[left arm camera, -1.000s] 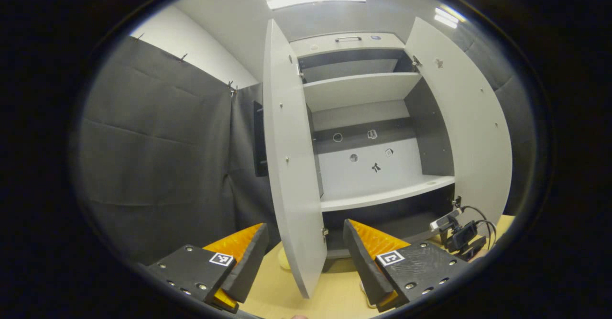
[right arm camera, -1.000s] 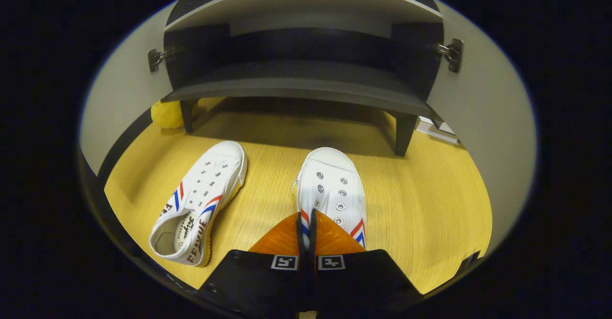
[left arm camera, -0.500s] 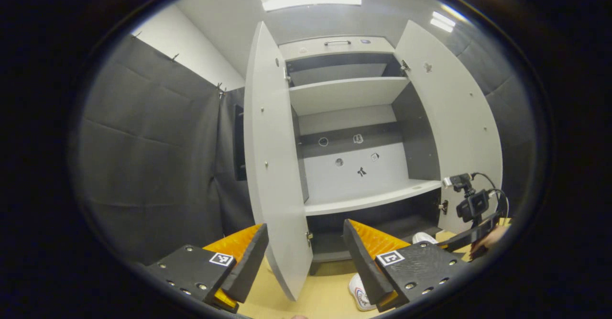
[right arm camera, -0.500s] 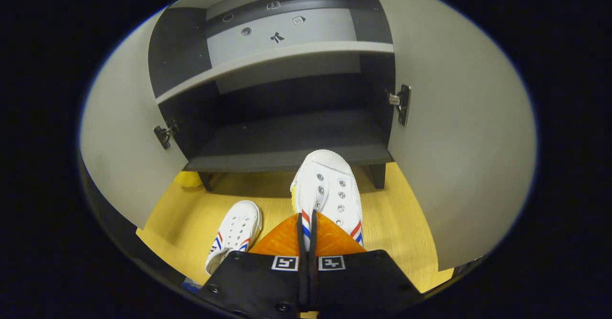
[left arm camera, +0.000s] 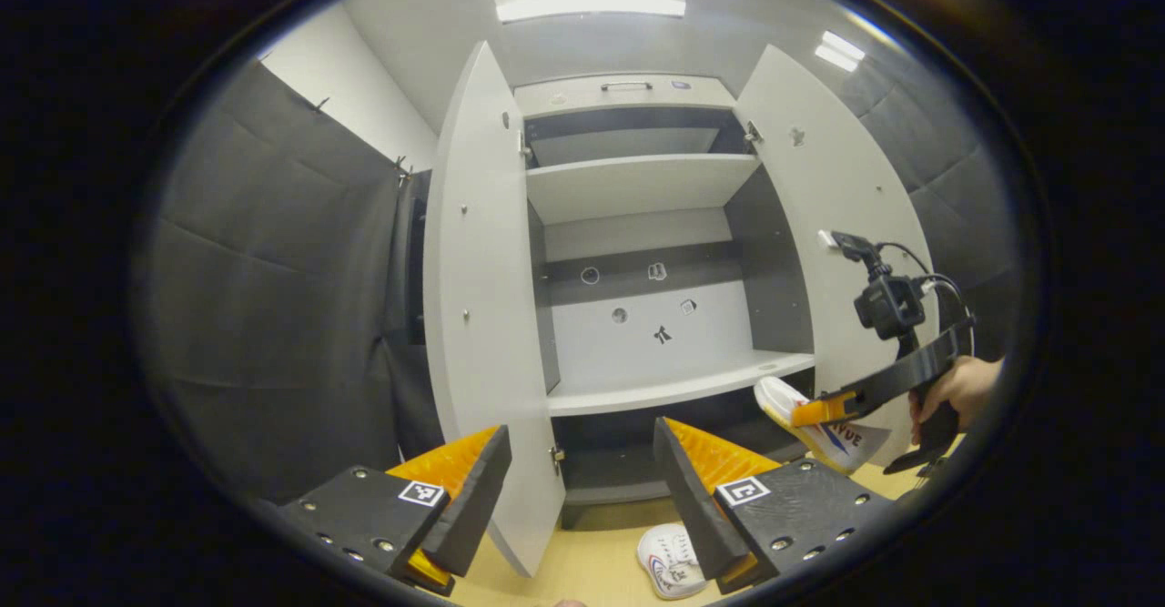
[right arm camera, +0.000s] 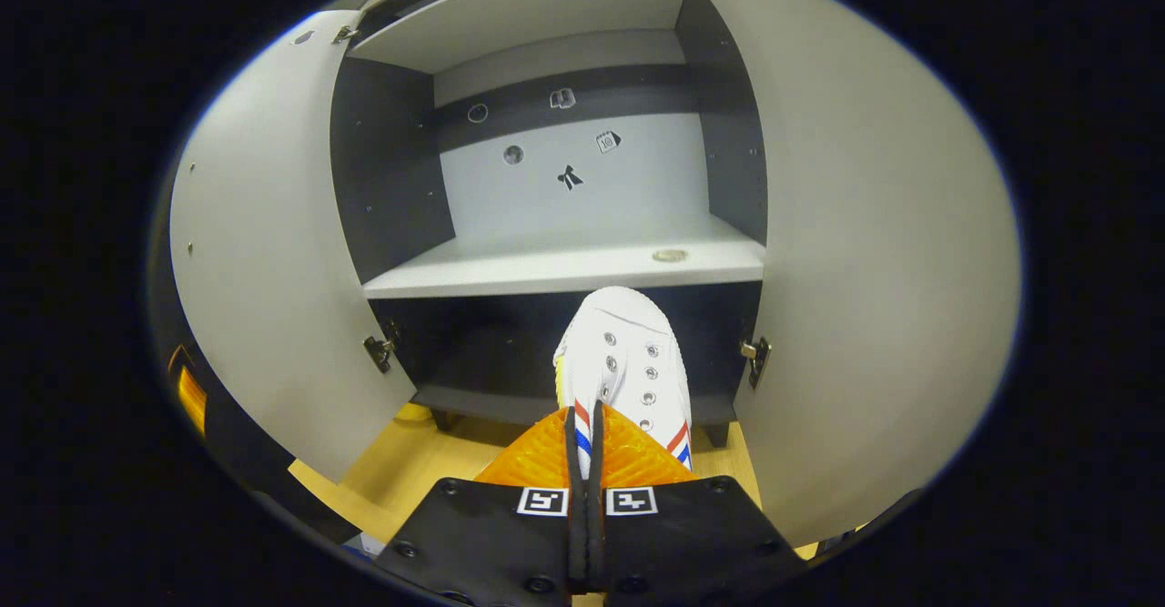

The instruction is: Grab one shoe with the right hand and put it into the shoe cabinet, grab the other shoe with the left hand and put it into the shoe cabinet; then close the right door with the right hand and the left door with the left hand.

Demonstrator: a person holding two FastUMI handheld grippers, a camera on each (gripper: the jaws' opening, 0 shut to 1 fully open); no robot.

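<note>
right gripper (right arm camera: 582,443) clenched on one white shoe (right arm camera: 628,357), held in the air before the cabinet's middle shelf (right arm camera: 564,270) | left gripper (left arm camera: 578,480) spread, holding nothing, low | second shoe (left arm camera: 669,566) on floor (left arm camera: 582,571) | two doors open

Partial letters "VUE" are legible on the held shoe (left arm camera: 833,429).

The cabinet (right arm camera: 564,270) stands on the floor (left arm camera: 582,566) with a door (left arm camera: 478,316) swung out on each side. One shoe (right arm camera: 628,361) hangs before the lower compartment, its toe toward the middle shelf (right arm camera: 564,266). The other shoe (left arm camera: 669,566) lies on the floor before the cabinet.
</note>
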